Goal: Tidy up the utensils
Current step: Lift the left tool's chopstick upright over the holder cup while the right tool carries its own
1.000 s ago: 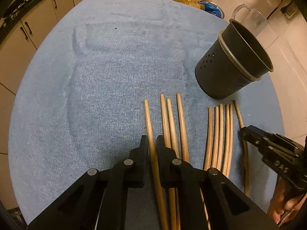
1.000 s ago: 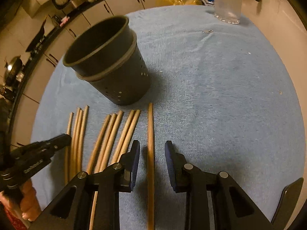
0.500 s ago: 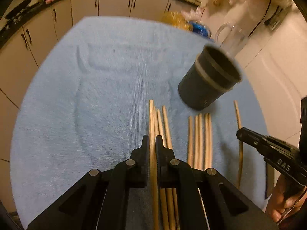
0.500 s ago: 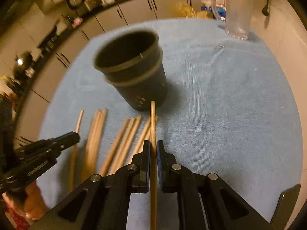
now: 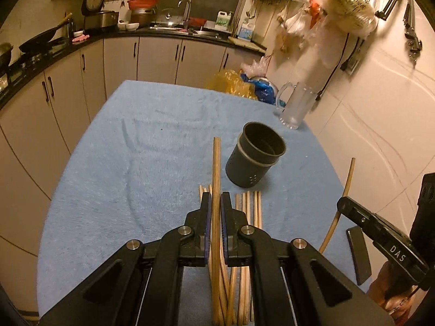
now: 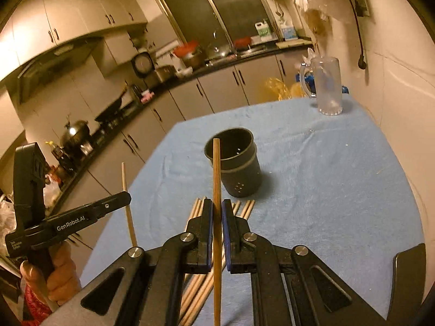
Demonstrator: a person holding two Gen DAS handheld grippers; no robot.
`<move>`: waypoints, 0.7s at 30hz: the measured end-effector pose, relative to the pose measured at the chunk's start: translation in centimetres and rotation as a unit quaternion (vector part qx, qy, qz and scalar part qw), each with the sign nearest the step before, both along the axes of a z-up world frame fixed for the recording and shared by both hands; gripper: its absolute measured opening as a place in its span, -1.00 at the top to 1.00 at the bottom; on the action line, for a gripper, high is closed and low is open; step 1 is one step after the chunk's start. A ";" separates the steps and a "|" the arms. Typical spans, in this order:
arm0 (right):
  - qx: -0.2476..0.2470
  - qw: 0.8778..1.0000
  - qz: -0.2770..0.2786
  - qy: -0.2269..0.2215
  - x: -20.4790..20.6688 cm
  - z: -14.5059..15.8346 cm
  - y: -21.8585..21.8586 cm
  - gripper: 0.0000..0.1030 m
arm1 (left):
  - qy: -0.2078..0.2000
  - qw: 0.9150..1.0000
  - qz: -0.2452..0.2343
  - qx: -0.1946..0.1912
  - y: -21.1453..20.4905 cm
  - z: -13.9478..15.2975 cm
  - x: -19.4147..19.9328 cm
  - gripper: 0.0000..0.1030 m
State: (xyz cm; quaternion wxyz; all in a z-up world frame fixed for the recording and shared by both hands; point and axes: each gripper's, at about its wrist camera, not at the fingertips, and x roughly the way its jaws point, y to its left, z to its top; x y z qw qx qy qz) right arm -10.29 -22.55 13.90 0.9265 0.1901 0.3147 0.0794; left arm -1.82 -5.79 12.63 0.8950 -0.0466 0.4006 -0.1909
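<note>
Left tool (image 5: 214,212) and right tool (image 6: 216,217) each clamp one chopstick (image 5: 216,179); simultaneous insertion risks collision over the holder (image 5: 254,157).

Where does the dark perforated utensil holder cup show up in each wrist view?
Left wrist view: the dark perforated utensil holder cup stands right of centre on the blue towel, beyond the loose wooden chopsticks.
Right wrist view: the cup stands at centre, just behind the tip of the held chopstick.
Shared landmark: the clear glass mug at the towel's far right corner.
</note>
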 end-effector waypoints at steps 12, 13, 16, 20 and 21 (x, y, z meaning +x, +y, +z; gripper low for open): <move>0.007 0.999 -0.015 -0.036 -2.6 1.8 -0.6 0.86 | -0.034 0.999 -0.003 -0.012 1.0 3.5 -2.9 0.89; 0.008 0.999 -0.015 -0.039 -2.7 2.0 -0.7 0.86 | -0.036 0.999 -0.002 -0.012 1.1 3.7 -2.9 0.89; 0.007 0.999 -0.017 -0.047 -3.1 2.6 -0.7 0.86 | -0.041 0.999 -0.002 -0.015 1.2 4.3 -3.1 0.89; 0.007 0.998 -0.017 -0.054 -3.2 3.4 -0.8 0.86 | -0.046 0.999 -0.002 -0.019 1.1 5.0 -2.9 0.89; 0.008 0.998 -0.017 -0.055 -3.2 3.6 -0.9 0.86 | -0.047 0.999 -0.001 -0.021 1.1 5.2 -2.8 0.89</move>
